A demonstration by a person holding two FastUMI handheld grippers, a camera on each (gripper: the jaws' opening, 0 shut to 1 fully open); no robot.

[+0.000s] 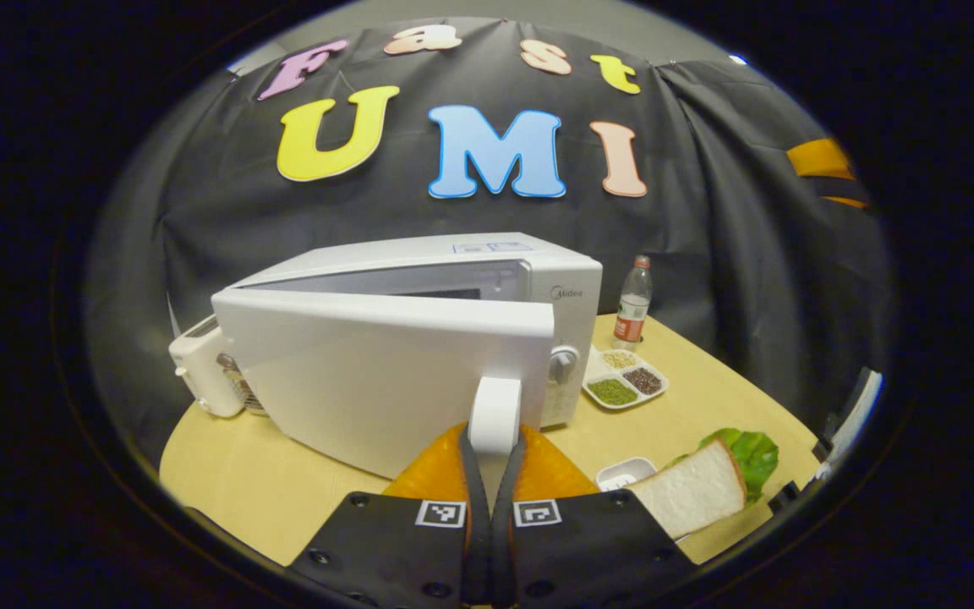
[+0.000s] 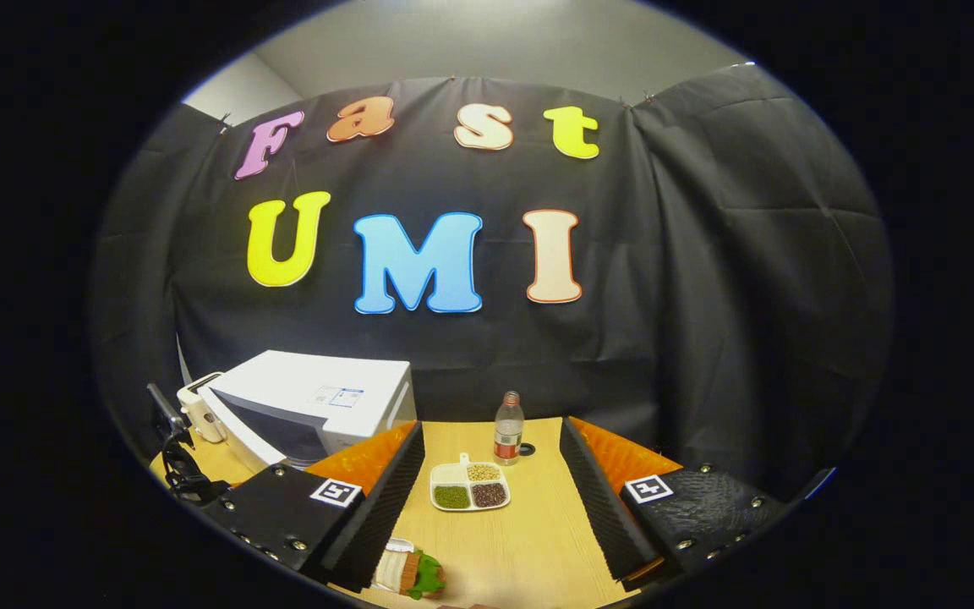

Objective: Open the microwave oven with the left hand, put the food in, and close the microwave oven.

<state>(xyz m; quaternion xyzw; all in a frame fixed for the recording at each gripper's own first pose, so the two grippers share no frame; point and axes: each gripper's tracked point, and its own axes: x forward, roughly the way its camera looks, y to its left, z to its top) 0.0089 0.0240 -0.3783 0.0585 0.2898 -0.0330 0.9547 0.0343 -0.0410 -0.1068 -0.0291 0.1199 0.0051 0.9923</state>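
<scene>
With the left gripper (image 1: 494, 474) jaws clamped on the microwave door handle (image 1: 495, 414), we swing the door (image 1: 377, 372) wide along its hinge arc. The right gripper (image 2: 487, 499) waits with jaws wide apart and empty above the bench (image 2: 529, 541).

"Midea" on the microwave (image 1: 567, 292) (front, faint).

From my end the half-open door (image 1: 377, 372) blocks the microwave (image 1: 529, 279) cavity, the toaster (image 1: 199, 372) is mostly tucked behind it, and the sandwich (image 2: 411, 573) gets clipped.
</scene>
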